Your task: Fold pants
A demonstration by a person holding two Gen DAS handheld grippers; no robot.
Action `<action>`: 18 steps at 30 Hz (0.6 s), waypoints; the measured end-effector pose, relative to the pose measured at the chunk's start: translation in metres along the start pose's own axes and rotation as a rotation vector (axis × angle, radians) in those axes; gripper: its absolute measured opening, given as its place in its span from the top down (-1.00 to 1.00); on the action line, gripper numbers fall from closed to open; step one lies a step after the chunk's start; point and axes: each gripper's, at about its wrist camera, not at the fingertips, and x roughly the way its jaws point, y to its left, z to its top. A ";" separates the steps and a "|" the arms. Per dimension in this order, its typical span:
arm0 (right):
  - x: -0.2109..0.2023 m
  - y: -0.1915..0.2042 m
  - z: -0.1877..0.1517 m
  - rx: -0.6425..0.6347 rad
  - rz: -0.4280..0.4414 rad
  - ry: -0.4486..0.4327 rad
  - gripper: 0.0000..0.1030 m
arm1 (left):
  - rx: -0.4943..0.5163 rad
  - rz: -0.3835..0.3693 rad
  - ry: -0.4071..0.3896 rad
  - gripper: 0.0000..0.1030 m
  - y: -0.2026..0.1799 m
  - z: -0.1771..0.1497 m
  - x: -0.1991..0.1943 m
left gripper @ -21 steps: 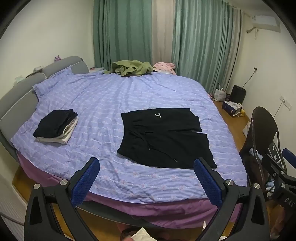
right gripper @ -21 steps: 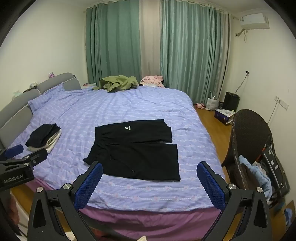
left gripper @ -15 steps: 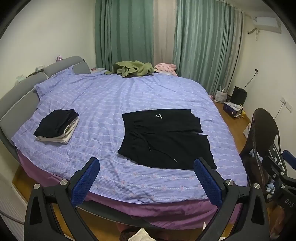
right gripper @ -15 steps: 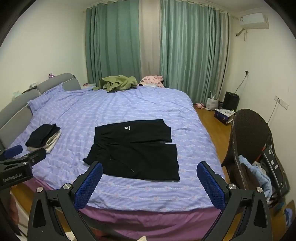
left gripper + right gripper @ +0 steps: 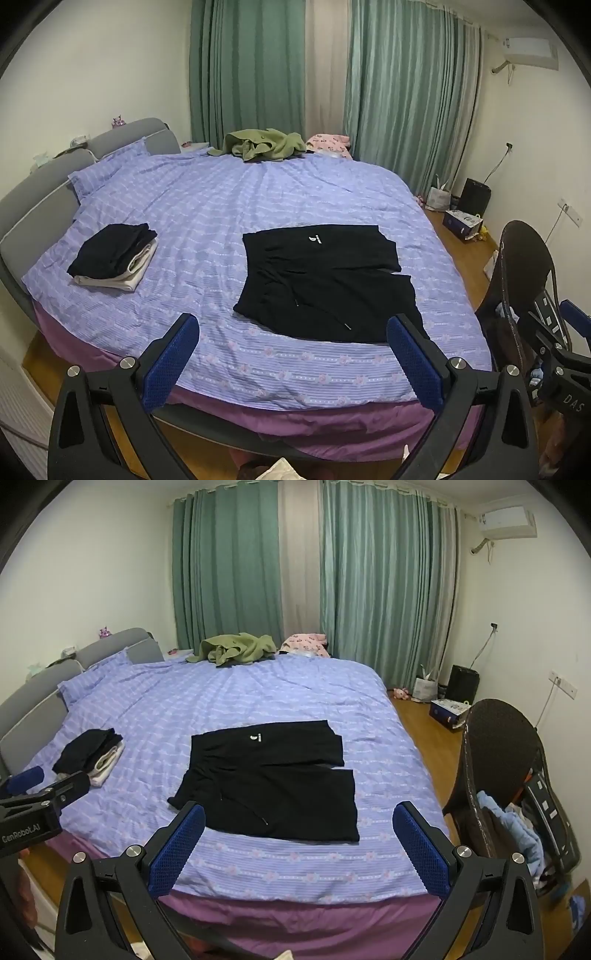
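While both tools hang short of the mattress edge, the bed [image 5: 229,206] fills most of each view, covered by a lilac patterned sheet with a purple layer showing below along the near side. Green curtains [image 5: 373,590] close off the far wall, and a grey headboard [image 5: 33,199] runs along the left. At the right, a dark wicker chair [image 5: 498,746] stands on the wooden floor just beside the bed's corner, with light blue cloth bunched on its seat. The black pants [image 5: 325,284] lie spread flat on the sheet toward the near edge, waistband to the left, a white drawstring trailing over the front and a small white logo on the far leg. Well apart from them, to the left, sits a stack of folded clothes [image 5: 114,258], dark on top and pale beneath. An olive garment [image 5: 262,146] and a pink patterned one [image 5: 328,142] lie heaped at the far edge. The left gripper [image 5: 291,339] and right gripper [image 5: 299,827] both stand spread wide with nothing between the blue pads, neither touching the pants. Small items on the floor by the far right wall are too small to identify, and the chair's contents are partly hidden by its back.
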 end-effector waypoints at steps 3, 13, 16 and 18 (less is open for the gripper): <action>0.000 0.000 0.000 -0.001 0.000 -0.002 -1.00 | 0.000 0.001 0.004 -1.00 -0.002 0.002 -0.003; -0.001 0.000 0.000 0.000 0.003 -0.002 -1.00 | 0.002 -0.002 0.001 -1.00 -0.005 0.005 -0.002; -0.001 0.000 0.000 -0.001 0.004 -0.003 -1.00 | 0.001 0.000 0.000 -1.00 -0.004 -0.001 -0.002; -0.001 0.001 0.000 -0.001 0.003 -0.004 -1.00 | 0.001 0.002 0.001 -1.00 -0.005 0.000 -0.002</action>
